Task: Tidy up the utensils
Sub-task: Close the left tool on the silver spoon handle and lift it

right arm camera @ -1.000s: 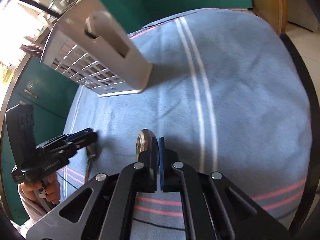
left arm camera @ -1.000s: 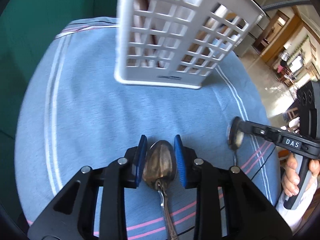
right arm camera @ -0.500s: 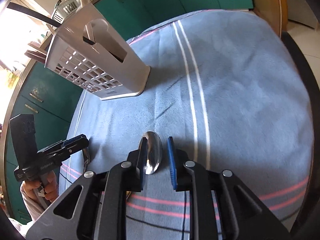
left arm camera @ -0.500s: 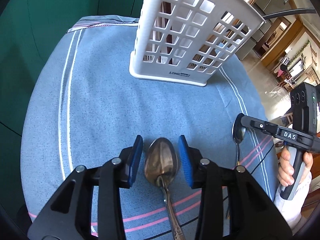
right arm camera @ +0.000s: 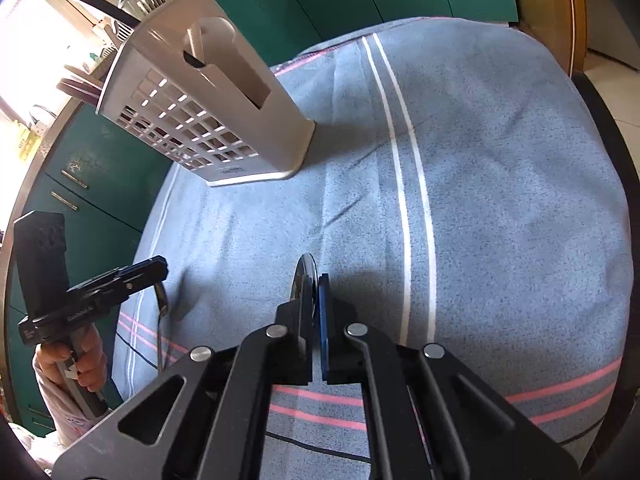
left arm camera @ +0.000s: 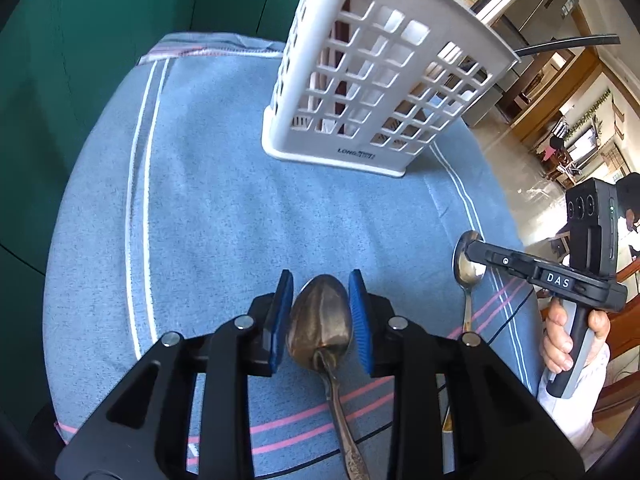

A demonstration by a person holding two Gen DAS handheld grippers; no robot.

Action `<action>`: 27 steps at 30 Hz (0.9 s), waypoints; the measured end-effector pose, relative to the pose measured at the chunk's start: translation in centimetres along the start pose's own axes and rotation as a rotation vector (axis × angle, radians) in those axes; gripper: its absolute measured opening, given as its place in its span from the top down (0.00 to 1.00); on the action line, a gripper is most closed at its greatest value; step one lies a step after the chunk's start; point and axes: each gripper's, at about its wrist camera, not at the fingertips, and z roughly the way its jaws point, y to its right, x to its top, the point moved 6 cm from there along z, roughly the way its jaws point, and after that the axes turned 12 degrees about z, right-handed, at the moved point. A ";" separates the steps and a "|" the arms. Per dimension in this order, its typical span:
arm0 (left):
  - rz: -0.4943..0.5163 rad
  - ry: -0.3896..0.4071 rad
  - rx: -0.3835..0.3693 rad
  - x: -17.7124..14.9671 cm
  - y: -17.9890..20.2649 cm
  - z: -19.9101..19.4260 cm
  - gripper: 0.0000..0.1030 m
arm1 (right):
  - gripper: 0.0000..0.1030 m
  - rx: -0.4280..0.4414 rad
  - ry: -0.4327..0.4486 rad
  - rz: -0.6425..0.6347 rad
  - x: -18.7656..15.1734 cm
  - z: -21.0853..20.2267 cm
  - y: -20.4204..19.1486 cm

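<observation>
I am looking first at the white utensil basket (left arm camera: 376, 92) standing upright on the blue striped cloth (left arm camera: 208, 220), well beyond both of my grippers; through its square lattice I am seeing only dim dark and pale shapes, and I cannot tell what they are. In the right wrist view the same basket (right arm camera: 192, 112) is showing a solid side sleeve with a slot in it. Green cabinet fronts (right arm camera: 100, 184) are rising behind the cloth on the left, and nothing is lying between my grippers and the basket. My left gripper (left arm camera: 322, 320) has just been closing, and its blue pads (left arm camera: 280, 320) are now pinching the bowl of a tarnished spoon (left arm camera: 320, 320) by its edges, the ornate handle trailing back over the pink stripes. Further right, my right gripper (left arm camera: 476, 250) is pressed together on the small spoon (left arm camera: 466, 268), which is brighter and shinier. Seen from its own camera, the right gripper (right arm camera: 314, 292) has just snapped shut, and the small spoon's bowl is standing on edge between the pads, poking out past the tips. My right hand (left arm camera: 560, 340) is gripping the handle.
</observation>
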 end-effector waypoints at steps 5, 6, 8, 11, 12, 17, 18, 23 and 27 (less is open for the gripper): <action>-0.020 -0.006 -0.028 -0.4 -0.8 0.3 0.65 | 0.96 0.016 0.001 0.026 0.0 0.2 0.3; -0.020 -0.002 -0.037 -0.4 -0.9 0.2 0.65 | 0.96 0.015 0.000 0.028 0.0 0.2 0.3; -0.022 0.005 -0.094 -0.4 -1.2 -0.1 0.65 | 0.96 0.008 0.000 0.025 -0.1 0.2 0.3; -0.025 -0.002 -0.185 -0.5 -1.7 0.2 0.65 | 0.96 0.002 -0.001 0.021 -0.1 0.1 0.3; -0.028 -0.005 -0.207 -0.4 -2.0 0.5 0.67 | 0.96 0.004 -0.003 0.024 -0.1 0.1 0.3; -0.028 -0.012 -0.275 -0.3 -2.7 0.6 0.79 | 0.95 -0.004 -0.005 0.015 0.1 0.3 0.1; -0.019 -0.013 -0.282 -0.3 -2.6 0.5 0.82 | 0.95 -0.006 -0.007 0.012 0.1 0.4 0.0; -0.012 -0.005 -0.292 -0.6 -2.4 0.2 0.93 | 0.93 0.005 -0.020 0.029 0.3 0.7 0.2; -0.027 0.001 -0.266 -0.9 -2.5 0.1 0.97 | 0.90 0.002 -0.024 0.031 0.4 1.1 0.3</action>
